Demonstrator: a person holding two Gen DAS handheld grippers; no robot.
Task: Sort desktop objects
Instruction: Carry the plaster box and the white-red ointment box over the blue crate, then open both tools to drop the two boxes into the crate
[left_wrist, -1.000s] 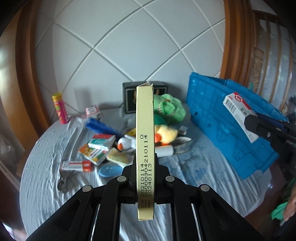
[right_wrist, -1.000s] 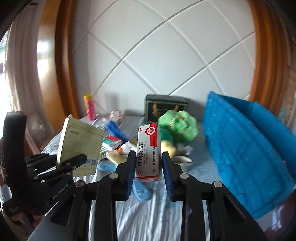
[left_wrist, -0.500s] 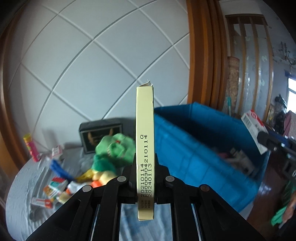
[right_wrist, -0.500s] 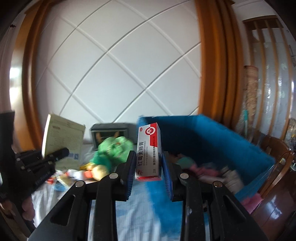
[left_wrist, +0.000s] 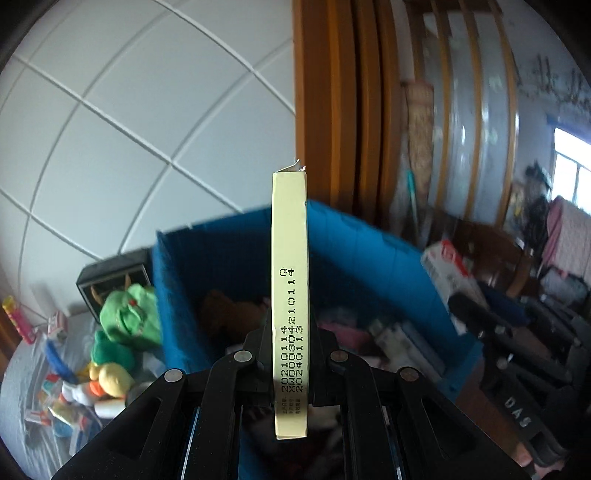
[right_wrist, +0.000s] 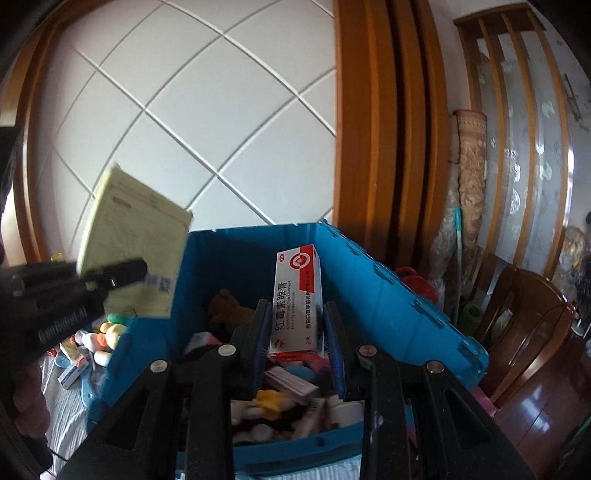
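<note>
Left wrist view: the left gripper (left_wrist: 290, 363) has its jaws pinching a thin yellow box (left_wrist: 290, 295), held on edge with the printed date code facing the camera. A second ago this view looked across the cluttered table; now the blue bin (left_wrist: 369, 266) fills the middle, its open top straight ahead beyond the box, with soft toys and packets lying inside. The table (left_wrist: 22, 373) has slid off to the near left, still carrying a green plush toy (left_wrist: 127, 317), a yellow duck (left_wrist: 110, 376) and small packets. At the right, the right gripper (left_wrist: 469, 302) shows with a red and white box (left_wrist: 448, 269), blurred.

Right wrist view: the right gripper (right_wrist: 295, 332) has its jaws closed on the red and white box (right_wrist: 297, 299), standing upright between the pads. The bin (right_wrist: 388, 288), which was off to the right a second ago, now lies directly below and ahead, already well filled. At the left the left gripper (right_wrist: 122, 273) holds the yellow box (right_wrist: 136, 243) over the bin's left wall.

Judgement: both boxes have been carried from table to bin, so the step in hand is the drop; letting both go should land them inside. Plenty remains on the table to sort.
</note>
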